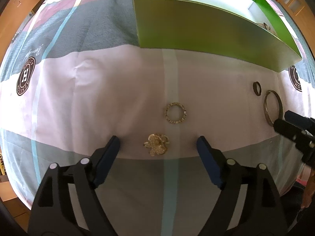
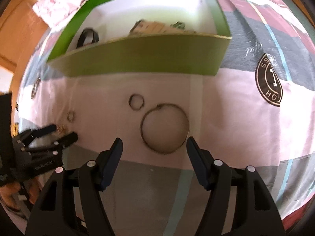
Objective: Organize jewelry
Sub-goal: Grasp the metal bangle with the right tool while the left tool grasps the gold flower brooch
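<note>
Both claws wide open w/ nothing held, left gripper [image 1: 158,142] straddling the gold flower brooch [image 1: 157,144] on the bedsheet [image 1: 98,98], right gripper [image 2: 154,143] over the thin bangle [image 2: 165,128], so imo pinching soft fabric instead of the flat pieces is the risk.

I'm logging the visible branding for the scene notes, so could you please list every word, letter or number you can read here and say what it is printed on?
"H": centre of the round brown badge printed on the bedsheet.
"HO": lower rim of the second badge.
Other badge rim lettering: upside down, only partly legible.
Cursive script beside the badges: unreadable.
Lettering on the left claw body: too blurred.
Green box: no text.
</note>
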`<control>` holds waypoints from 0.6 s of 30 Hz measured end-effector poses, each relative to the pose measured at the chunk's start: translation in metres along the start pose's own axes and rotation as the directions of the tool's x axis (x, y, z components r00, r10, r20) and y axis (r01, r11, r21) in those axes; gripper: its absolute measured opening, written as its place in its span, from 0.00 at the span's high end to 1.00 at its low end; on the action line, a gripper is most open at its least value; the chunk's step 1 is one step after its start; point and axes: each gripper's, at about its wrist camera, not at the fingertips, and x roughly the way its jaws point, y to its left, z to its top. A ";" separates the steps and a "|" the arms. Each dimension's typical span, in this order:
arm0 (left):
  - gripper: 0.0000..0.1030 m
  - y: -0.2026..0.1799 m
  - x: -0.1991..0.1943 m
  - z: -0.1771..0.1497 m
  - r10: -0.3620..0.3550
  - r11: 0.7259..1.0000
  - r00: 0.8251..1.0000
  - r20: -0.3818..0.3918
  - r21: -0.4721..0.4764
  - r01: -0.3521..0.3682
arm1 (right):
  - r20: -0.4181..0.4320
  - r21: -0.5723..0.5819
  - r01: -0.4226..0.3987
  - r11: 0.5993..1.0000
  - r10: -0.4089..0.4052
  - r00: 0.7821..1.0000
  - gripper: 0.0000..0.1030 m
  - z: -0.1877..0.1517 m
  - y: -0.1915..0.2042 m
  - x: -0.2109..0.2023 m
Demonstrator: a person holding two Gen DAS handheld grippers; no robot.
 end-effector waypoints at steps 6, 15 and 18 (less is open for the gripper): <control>0.19 -0.003 0.002 -0.005 0.003 1.000 1.000 0.011 -0.004 -0.003 | -0.007 -0.026 0.078 0.997 -0.078 0.997 0.35 0.002 0.005 0.016; 0.40 -0.006 0.002 -0.011 0.010 0.999 0.999 0.046 0.036 -0.012 | 0.038 -0.100 0.161 0.982 -0.158 0.987 0.35 0.000 0.036 0.029; 0.52 -0.004 -0.001 -0.011 0.017 0.999 0.998 0.055 0.029 -0.019 | 0.037 -0.085 0.147 0.985 -0.145 0.989 0.34 0.001 0.037 0.030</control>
